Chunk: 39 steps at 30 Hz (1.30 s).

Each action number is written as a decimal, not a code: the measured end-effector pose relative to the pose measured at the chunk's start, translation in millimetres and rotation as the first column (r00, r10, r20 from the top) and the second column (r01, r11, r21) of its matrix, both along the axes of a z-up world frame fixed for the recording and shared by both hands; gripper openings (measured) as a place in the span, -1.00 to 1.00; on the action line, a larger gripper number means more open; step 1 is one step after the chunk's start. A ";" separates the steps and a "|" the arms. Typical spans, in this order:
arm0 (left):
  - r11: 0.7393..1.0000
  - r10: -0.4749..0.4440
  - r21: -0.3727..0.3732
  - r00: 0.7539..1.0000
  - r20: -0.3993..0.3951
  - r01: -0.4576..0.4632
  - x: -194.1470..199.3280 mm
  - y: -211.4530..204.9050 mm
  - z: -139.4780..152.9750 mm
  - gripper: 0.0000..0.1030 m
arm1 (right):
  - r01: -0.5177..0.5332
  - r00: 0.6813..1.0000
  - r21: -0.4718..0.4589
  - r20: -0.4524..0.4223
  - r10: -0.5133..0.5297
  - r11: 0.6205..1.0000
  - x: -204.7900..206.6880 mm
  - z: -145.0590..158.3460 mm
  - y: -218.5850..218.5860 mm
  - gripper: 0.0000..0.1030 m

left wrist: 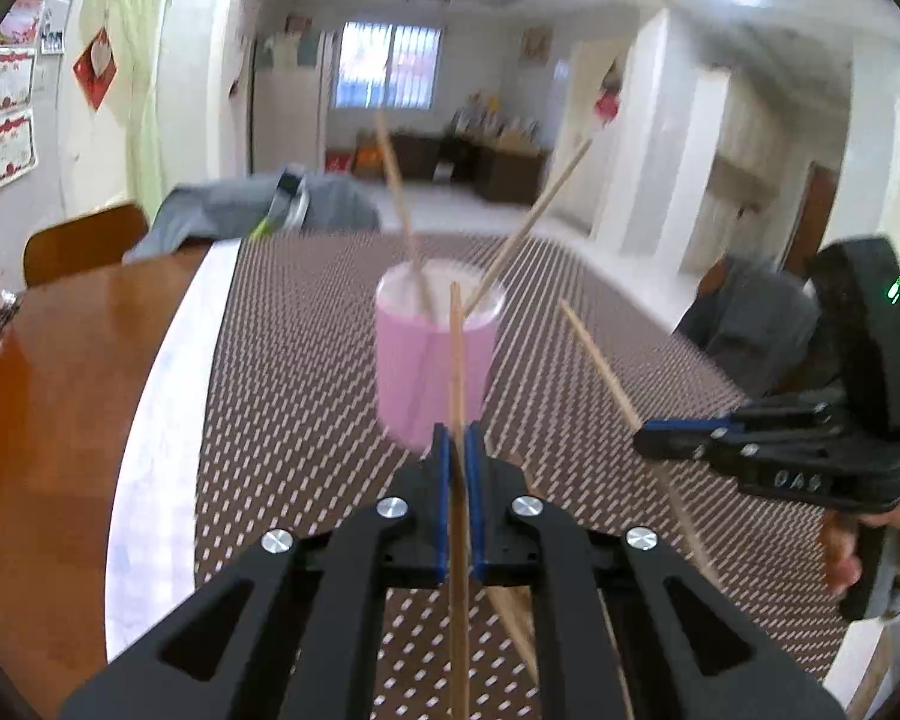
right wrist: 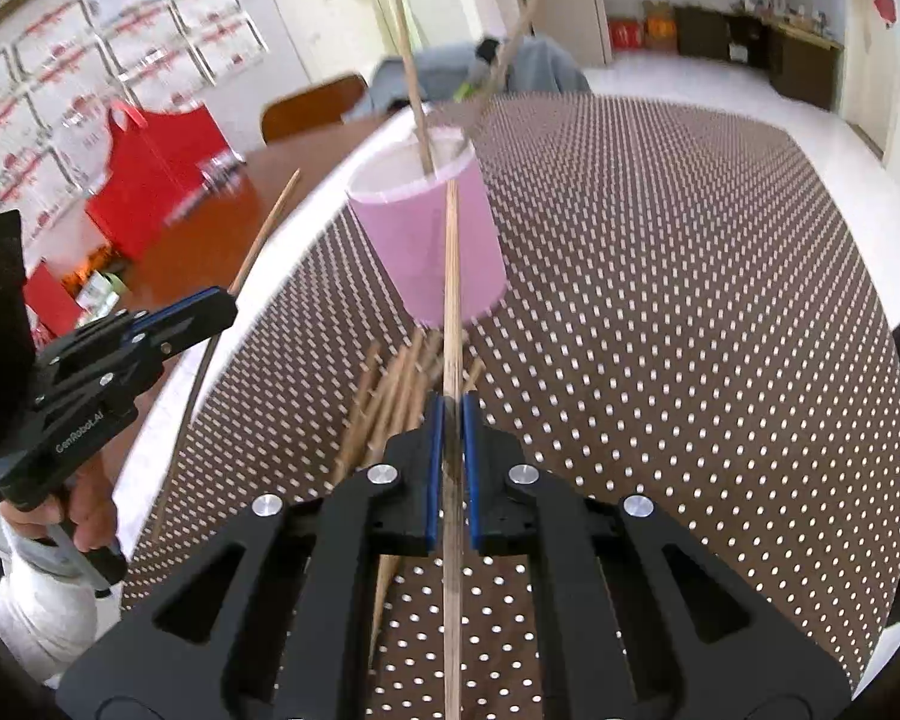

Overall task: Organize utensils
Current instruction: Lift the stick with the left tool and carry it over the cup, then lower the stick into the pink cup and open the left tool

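Standing upright near the middle of a brown dotted table mat [right wrist: 690, 300], a pink cup [right wrist: 432, 240] is seen in both wrist views, with two wooden chopsticks [left wrist: 399, 204] leaning apart inside it and rising above its pale rim. The left gripper [left wrist: 457, 438] is closed on a single chopstick [left wrist: 457, 360], which is pinched between the blue pads and runs lengthwise along the fingers, its far end pointing toward the cup. The right gripper [right wrist: 448, 408] is likewise clamped on one chopstick [right wrist: 450, 276], held between its blue pads and aligned with the cup wall in the right wrist view. A loose pile of chopsticks [right wrist: 390, 396] is left lying on the mat just in front of the cup base, beneath the right gripper. In the left wrist view the right gripper is seen from the side, with its chopstick angled upward to the left. The mat is laid over a white cloth [left wrist: 162, 396] on a polished wooden table [left wrist: 60, 408]. A red bag [right wrist: 150, 180] is set on the table beyond the mat, and a grey garment [left wrist: 252, 210] is draped at the far edge.
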State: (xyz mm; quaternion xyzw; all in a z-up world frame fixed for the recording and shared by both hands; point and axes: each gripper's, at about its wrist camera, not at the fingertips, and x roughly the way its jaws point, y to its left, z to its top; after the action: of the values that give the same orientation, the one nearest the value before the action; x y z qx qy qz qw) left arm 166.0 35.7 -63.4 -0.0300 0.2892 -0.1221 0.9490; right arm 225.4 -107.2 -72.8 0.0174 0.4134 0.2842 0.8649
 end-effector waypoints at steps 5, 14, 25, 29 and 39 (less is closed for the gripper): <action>0.998 -0.009 -0.062 0.991 0.134 0.018 -2.0 -4.0 21.4 -0.89 | 0.004 0.997 0.078 0.074 -0.009 0.997 -8.0 22.0 -15.5 -0.87; 0.989 0.033 -0.147 0.952 0.306 0.013 18.1 -9.1 45.1 -0.89 | 0.018 0.968 0.202 0.243 -0.068 0.979 -27.6 65.3 -5.2 -0.87; 0.976 0.097 -0.216 0.907 0.410 -0.006 62.1 -4.4 61.0 -0.89 | 0.044 0.918 0.315 0.361 -0.162 0.948 16.2 82.9 19.9 -0.87; 0.975 0.118 -0.222 0.888 0.444 -0.018 79.1 -4.5 68.6 -0.89 | 0.038 0.903 0.312 0.395 -0.166 0.949 33.7 89.5 33.5 -0.87; 0.956 0.215 -0.284 0.823 0.526 -0.068 107.7 4.2 71.9 -0.89 | 0.056 0.866 0.360 0.447 -0.225 0.931 59.4 104.4 32.6 -0.87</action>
State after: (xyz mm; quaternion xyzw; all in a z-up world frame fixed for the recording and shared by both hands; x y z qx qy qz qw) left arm 273.6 39.9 8.5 -0.1357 -0.0173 -0.0901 0.9865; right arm 284.9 -74.6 31.5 0.1236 0.1289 0.2810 0.9429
